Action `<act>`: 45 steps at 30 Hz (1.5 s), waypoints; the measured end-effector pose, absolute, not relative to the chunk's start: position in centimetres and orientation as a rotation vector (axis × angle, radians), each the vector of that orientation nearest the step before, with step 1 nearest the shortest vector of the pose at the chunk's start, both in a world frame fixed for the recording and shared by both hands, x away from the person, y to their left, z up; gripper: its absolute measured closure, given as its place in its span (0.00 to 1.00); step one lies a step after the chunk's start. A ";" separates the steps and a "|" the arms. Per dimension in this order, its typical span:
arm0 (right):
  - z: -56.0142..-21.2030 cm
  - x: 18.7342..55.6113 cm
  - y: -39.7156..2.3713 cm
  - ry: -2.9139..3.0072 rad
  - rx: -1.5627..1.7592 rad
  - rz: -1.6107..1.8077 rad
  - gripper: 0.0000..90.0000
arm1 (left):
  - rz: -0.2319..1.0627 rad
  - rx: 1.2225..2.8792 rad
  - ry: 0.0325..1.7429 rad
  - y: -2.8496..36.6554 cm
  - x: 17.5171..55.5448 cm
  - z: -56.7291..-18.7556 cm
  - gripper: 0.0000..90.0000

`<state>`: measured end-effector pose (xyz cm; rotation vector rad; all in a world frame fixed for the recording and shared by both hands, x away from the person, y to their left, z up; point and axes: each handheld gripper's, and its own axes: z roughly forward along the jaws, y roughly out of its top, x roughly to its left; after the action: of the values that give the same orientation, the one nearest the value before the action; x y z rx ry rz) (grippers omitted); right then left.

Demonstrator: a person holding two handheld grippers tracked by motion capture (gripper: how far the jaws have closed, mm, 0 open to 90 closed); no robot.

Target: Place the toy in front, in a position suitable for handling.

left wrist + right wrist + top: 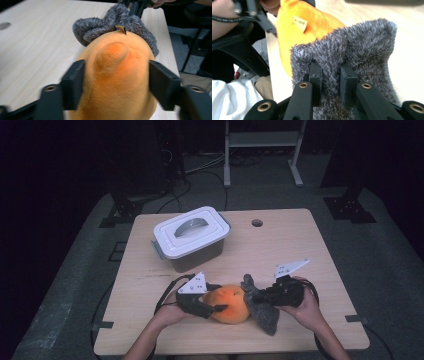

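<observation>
An orange plush toy (231,303) lies near the table's front edge, with a grey fuzzy piece (261,309) attached on its right side. My left gripper (220,298) comes in from the left and its jaws press on both sides of the orange body (115,57). In the left gripper view the grey piece (112,22) sits behind the orange body. My right gripper (261,297) reaches in from the right. Its jaws (330,75) are pinched tightly on the grey fuzzy piece (364,47). A small tag shows on the orange body (312,27).
A grey plastic box with a white handled lid (192,237) stands shut at the back left of the wooden table (290,255). A round cable hole (257,223) is in the tabletop at the back. Dark floor, cables and a metal frame lie beyond.
</observation>
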<state>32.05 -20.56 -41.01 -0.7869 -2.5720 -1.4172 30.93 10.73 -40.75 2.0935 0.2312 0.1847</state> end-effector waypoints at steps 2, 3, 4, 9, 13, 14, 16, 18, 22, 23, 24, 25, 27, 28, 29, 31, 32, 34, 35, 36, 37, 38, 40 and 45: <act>-39.9 31.7 -20.4 -2.537 -0.752 -1.509 0.83 | 0.185 2.093 0.231 10.5 30.8 -40.4 0.45; -39.4 31.5 -20.3 -2.528 -0.739 -1.536 0.83 | 0.204 2.103 0.217 10.2 30.6 -40.1 0.45; -38.8 31.2 -20.0 -2.526 -0.712 -1.565 0.83 | 0.209 2.104 0.213 10.0 30.4 -40.0 0.46; -38.6 30.7 -18.2 -2.565 -0.655 -1.545 0.82 | 0.203 2.105 0.223 9.5 30.0 -39.7 0.46; -39.9 31.1 -18.4 -2.593 -0.686 -1.470 0.83 | 0.176 2.086 0.228 9.6 30.4 -40.2 0.35; -40.1 31.2 -18.5 -2.607 -0.697 -1.452 0.83 | 0.169 2.084 0.238 9.7 30.5 -40.2 0.30; -40.5 31.3 -18.9 -2.596 -0.711 -1.436 0.83 | 0.148 2.092 0.258 9.8 30.9 -40.5 0.19; -40.7 31.5 -19.2 -2.589 -0.731 -1.413 0.83 | 0.100 2.096 0.309 10.2 31.5 -41.1 0.12; -41.0 31.8 -19.5 -2.611 -0.758 -1.377 0.83 | 0.082 2.076 0.290 10.9 31.5 -41.0 0.31; -40.9 31.8 -19.6 -2.617 -0.761 -1.381 0.83 | 0.091 2.075 0.292 10.9 31.4 -40.7 0.38; -40.7 31.8 -19.7 -2.613 -0.766 -1.397 0.83 | 0.097 2.078 0.292 10.9 31.4 -40.5 0.40; -40.4 31.7 -19.8 -2.612 -0.765 -1.419 0.83 | 0.108 2.076 0.294 10.9 31.3 -40.2 0.42; -39.6 31.4 -19.9 -2.592 -0.760 -1.488 0.83 | 0.156 2.086 0.295 10.7 31.0 -39.6 0.44; -39.1 31.2 -19.8 -2.561 -0.737 -1.541 0.83 | 0.163 2.092 0.293 10.6 30.9 -39.5 0.44; -38.8 31.1 -19.7 -2.551 -0.724 -1.566 0.83 | 0.170 2.097 0.291 10.4 30.8 -39.4 0.44; -38.3 30.8 -19.2 -2.535 -0.692 -1.603 0.83 | 0.178 2.098 0.292 10.0 30.5 -39.5 0.44; -38.4 30.8 -18.7 -2.535 -0.676 -1.593 0.83 | 0.177 2.098 0.285 9.8 30.5 -39.5 0.43; -38.8 30.8 -18.0 -2.572 -0.673 -1.546 0.83 | 0.177 2.107 0.278 9.6 30.5 -39.6 0.40; -39.1 30.9 -17.8 -2.581 -0.671 -1.526 0.83 | 0.170 2.107 0.280 9.5 30.5 -39.7 0.37; -39.4 31.0 -17.8 -2.576 -0.674 -1.511 0.83 | 0.140 2.104 0.278 9.6 30.6 -39.9 0.31; -39.6 31.1 -17.9 -2.575 -0.681 -1.498 0.83 | 0.117 2.099 0.277 9.6 30.7 -40.1 0.25; -39.7 31.2 -18.0 -2.576 -0.679 -1.479 0.83 | 0.115 2.093 0.276 9.7 30.8 -40.2 0.21; -40.1 31.3 -18.3 -2.581 -0.698 -1.454 0.83 | 0.100 2.092 0.298 9.9 31.1 -40.3 0.14; -40.9 31.7 -19.3 -2.610 -0.756 -1.390 0.83 | 0.056 2.095 0.298 11.0 31.6 -40.8 0.24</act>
<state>31.73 -19.26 -40.90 -0.7562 -2.6103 -1.3902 31.58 11.00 -40.80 2.0949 0.2976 0.0561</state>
